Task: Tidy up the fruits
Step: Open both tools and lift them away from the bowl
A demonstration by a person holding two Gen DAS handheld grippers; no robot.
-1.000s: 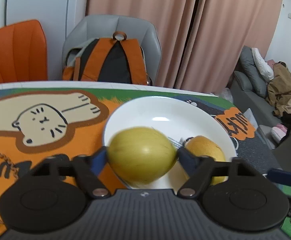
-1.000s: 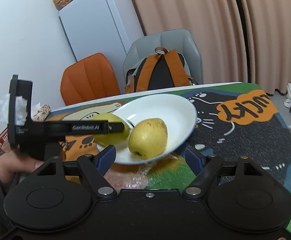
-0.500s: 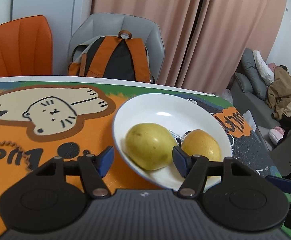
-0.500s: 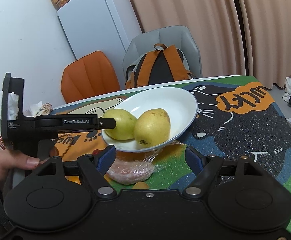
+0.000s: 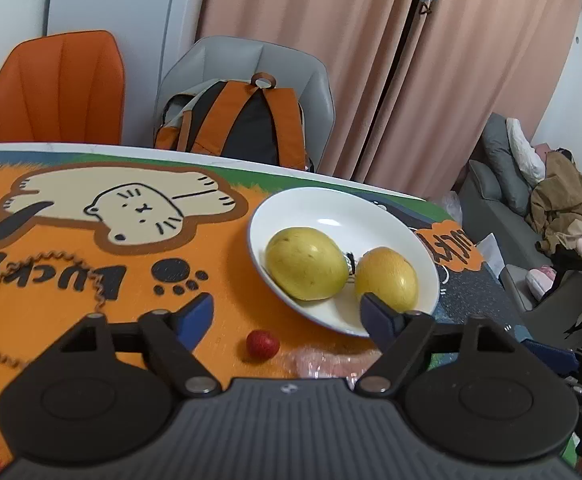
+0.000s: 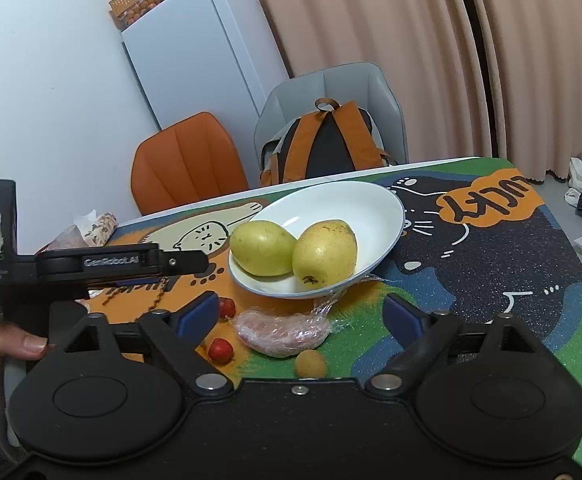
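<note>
Two yellow-green pears (image 5: 305, 264) lie in the white round plate (image 5: 331, 208), centre frame; loose fruit remains.
Left gripper (image 5: 287, 312) and right gripper (image 6: 301, 314) are both opening, nothing between jaws. Next pick, likely: small red berry (image 5: 262, 343), lower centre; straddle squarely, close gently.

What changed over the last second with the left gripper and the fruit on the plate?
The left gripper let go of the greener pear onto the white plate and drew back; its jaws are opening, empty. The yellower pear stayed put. The right gripper, also empty, is opening.
</note>
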